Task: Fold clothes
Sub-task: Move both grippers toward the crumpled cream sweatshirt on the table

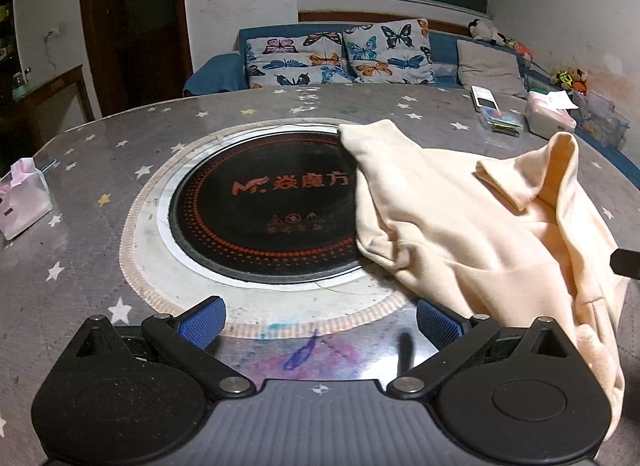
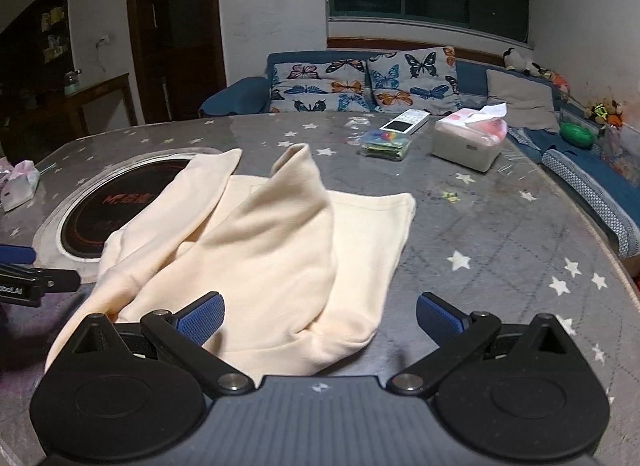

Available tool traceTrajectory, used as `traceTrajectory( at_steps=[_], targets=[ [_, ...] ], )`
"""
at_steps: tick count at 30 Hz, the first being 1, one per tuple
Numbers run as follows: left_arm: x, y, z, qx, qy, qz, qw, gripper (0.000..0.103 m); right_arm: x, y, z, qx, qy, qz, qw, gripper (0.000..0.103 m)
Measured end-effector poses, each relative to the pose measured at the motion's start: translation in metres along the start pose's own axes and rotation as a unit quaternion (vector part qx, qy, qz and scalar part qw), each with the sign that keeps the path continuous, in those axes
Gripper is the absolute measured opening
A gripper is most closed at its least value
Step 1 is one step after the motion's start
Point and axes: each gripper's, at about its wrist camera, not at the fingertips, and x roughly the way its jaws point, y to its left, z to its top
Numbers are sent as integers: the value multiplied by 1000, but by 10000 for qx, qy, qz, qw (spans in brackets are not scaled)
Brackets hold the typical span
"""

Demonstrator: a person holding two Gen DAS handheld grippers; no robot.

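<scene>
Left wrist view: left gripper [image 1: 320, 322] spread wide, nothing between its pads, over bare table [image 1: 100, 161]; cream garment [image 1: 460, 225] crumpled at 2 o'clock, draping the cooktop [image 1: 260, 205]. Likely poised to pick an edge. Right wrist view alone shows right gripper [image 2: 320, 316], likewise released and empty, above the garment's near hem, flat panel at 1 o'clock.

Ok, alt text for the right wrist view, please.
A cream garment lies crumpled on a grey star-patterned table, partly covering a round black cooktop. The open right gripper hovers at its near edge; a tissue box sits beyond.
</scene>
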Motion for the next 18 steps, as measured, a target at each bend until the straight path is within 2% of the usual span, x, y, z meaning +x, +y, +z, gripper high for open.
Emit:
traceTrajectory(
  at_steps=[18],
  targets=[
    [-1, -16, 4, 37, 65, -99, 9999, 103, -3, 17, -6, 28, 72, 63, 10000, 103]
  ],
)
